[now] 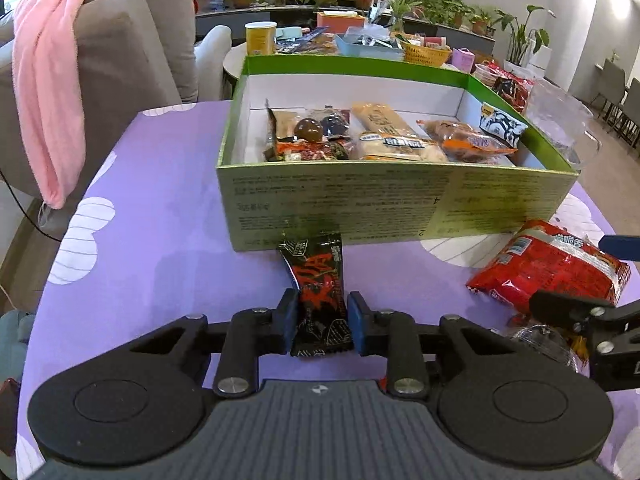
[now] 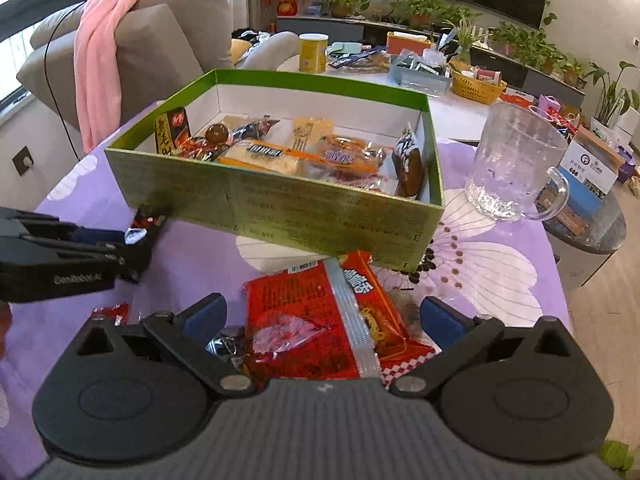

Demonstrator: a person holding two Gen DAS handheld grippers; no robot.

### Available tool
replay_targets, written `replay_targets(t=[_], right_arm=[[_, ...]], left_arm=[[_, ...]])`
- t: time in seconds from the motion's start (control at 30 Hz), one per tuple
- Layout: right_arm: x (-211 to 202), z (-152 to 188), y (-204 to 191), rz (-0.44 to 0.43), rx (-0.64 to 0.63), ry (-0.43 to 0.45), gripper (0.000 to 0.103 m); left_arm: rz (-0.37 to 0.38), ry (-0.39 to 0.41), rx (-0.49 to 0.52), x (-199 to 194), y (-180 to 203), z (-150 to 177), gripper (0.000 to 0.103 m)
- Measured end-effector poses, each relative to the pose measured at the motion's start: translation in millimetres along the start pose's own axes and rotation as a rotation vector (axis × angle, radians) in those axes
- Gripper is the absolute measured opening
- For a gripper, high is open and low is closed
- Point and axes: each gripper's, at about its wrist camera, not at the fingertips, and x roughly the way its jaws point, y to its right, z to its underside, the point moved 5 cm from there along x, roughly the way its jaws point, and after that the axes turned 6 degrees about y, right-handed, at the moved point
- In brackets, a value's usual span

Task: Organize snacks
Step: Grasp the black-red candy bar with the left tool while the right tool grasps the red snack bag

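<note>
Purple flowered cloth covers the table where a green box stands, already holding several wrapped snacks. Just in front of the box's near wall lies a black snack packet, its far end touching that wall; the left gripper has its blue pads pressed on both sides of the packet. To the right of it, also in front of the box, lies a red snack bag, between the right gripper's wide-spread fingers, whose pads stand clear of it. A glass mug stands right of the box. Behind the box are a grey sofa with a pink cloth and potted plants.
</note>
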Motion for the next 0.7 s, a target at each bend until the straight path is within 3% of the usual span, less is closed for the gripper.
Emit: replay_targets(t=[0.43, 0.5, 0.7], right_arm=[[11, 1, -10, 0.04, -0.087, -0.008, 0.089], [8, 2, -12, 0.051, -0.102, -0.016, 0.083], [-11, 1, -6, 0.046, -0.036, -0.003, 0.079]], left_arm=[[0.022, 0.059, -0.059, -50, -16, 7, 0.023], [0.025, 0.067, -0.062, -57, -17, 8, 0.023], [0.043, 0.096, -0.074, -73, -16, 11, 0.023]])
